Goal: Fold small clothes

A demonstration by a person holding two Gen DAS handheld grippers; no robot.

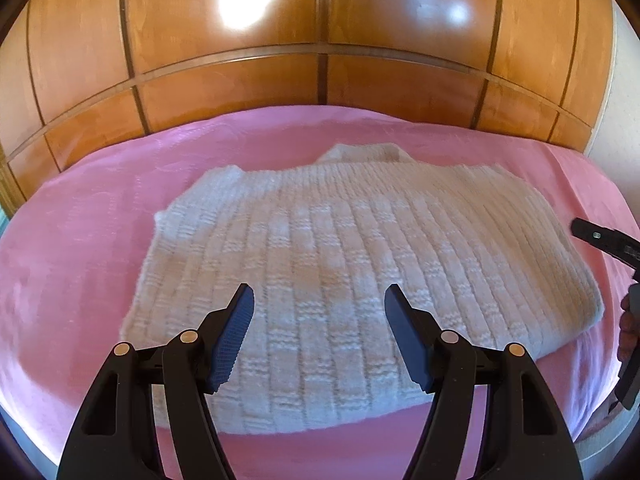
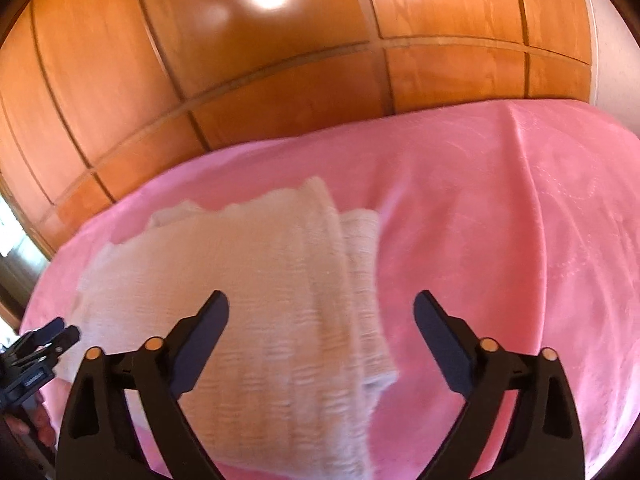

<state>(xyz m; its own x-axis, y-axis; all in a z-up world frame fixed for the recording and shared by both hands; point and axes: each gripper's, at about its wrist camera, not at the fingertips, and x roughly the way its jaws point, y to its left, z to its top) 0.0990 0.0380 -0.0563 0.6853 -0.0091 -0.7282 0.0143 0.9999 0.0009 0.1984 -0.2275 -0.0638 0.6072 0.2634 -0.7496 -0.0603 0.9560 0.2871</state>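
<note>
A white knitted sweater [image 1: 320, 248] lies folded flat on a pink bedspread [image 1: 80, 248], its collar at the far side. My left gripper [image 1: 319, 300] is open and empty, hovering over the sweater's near edge. In the right wrist view the sweater [image 2: 248, 280] lies left of centre, with a folded layer showing along its right edge. My right gripper [image 2: 321, 306] is open and empty above that right edge. The right gripper also shows at the right rim of the left wrist view [image 1: 600, 240], and the left gripper at the left rim of the right wrist view [image 2: 52, 336].
A glossy wooden wardrobe [image 1: 320, 40] stands right behind the bed. The pink bedspread [image 2: 500, 220] stretches out to the right of the sweater. A pale wall [image 2: 612, 60] shows at the far right.
</note>
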